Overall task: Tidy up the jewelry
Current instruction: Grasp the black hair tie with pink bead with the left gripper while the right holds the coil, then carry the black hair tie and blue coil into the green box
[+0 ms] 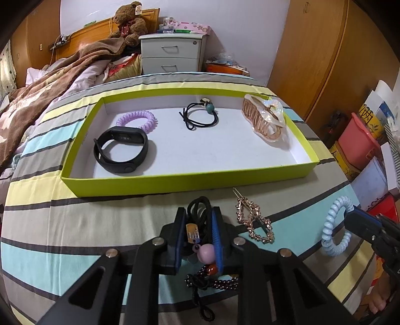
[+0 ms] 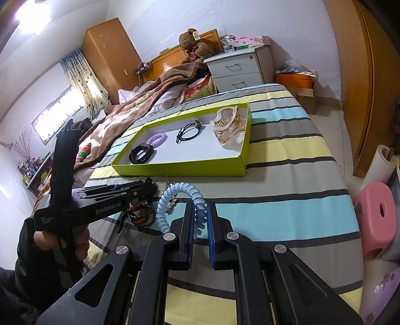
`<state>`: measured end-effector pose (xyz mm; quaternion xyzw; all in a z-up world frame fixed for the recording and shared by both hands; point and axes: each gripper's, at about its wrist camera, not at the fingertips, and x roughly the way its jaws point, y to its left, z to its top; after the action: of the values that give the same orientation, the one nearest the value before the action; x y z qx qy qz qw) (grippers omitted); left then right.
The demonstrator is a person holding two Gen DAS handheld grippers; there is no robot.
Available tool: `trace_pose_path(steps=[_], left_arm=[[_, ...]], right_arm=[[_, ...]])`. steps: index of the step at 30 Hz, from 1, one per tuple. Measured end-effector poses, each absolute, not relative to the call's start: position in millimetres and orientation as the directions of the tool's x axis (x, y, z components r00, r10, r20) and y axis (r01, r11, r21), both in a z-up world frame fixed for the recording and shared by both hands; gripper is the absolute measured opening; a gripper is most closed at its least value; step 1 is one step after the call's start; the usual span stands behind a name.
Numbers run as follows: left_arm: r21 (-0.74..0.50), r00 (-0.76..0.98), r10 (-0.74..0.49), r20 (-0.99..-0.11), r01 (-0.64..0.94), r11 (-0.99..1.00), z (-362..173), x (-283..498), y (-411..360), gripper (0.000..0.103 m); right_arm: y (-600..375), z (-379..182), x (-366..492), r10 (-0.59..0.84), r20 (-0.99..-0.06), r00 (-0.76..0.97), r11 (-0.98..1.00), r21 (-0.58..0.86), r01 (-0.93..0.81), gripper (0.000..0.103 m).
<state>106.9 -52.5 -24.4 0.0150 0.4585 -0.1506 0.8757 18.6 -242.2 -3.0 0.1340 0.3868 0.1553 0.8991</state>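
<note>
My left gripper (image 1: 198,212) is shut on a black hair tie (image 1: 197,205) with a pink bead and a small charm, low over the striped bedspread (image 1: 75,225). At the right, my right gripper (image 2: 200,207) is shut on a light blue spiral hair tie (image 2: 175,197), which stands up on the bedspread. A gold hair clip (image 1: 253,222) lies between the two grippers, and a dark bead bracelet (image 1: 212,282) lies under the left one. Beyond them sits a yellow-green tray (image 1: 190,181). It holds a black wristband (image 1: 121,152), a purple spiral tie (image 1: 137,120), a black tie with a teal bead (image 1: 200,116) and a claw clip (image 1: 265,117).
A brown blanket (image 1: 50,85) is heaped at the left of the bed. A grey nightstand (image 1: 172,52) and a teddy bear (image 1: 130,22) stand behind the tray. A pink stool (image 2: 377,215) and a wooden wardrobe (image 2: 370,87) are off the bed's right edge.
</note>
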Motion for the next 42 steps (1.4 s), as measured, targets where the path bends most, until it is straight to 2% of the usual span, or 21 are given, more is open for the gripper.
trace_pose_path(steps=[4,7,15,42], left_arm=[[-0.116,0.537,-0.252,-0.805,0.275,0.955,-23,106,-50,0.019],[-0.121,0.542,-0.256,-0.801,0.271,0.955,-20,106,-47,0.013],[-0.137,0.559,-0.263,-0.787,0.257,0.957,-12,107,-40,0.010],[-0.169,0.633,-0.307,-0.711,0.271,0.948,46,119,-27,0.010]], right_arm=[[-243,-3,19,0.382,-0.653,0.654,0.916,0.361,-0.173,0.010],[-243,-2,20,0.383,-0.652,0.655,0.916,0.362,-0.175,0.010],[-241,6,23,0.380,-0.641,0.667,0.917,0.354,-0.183,0.010],[-229,45,55,0.357,-0.600,0.716,0.928,0.314,-0.200,0.010]])
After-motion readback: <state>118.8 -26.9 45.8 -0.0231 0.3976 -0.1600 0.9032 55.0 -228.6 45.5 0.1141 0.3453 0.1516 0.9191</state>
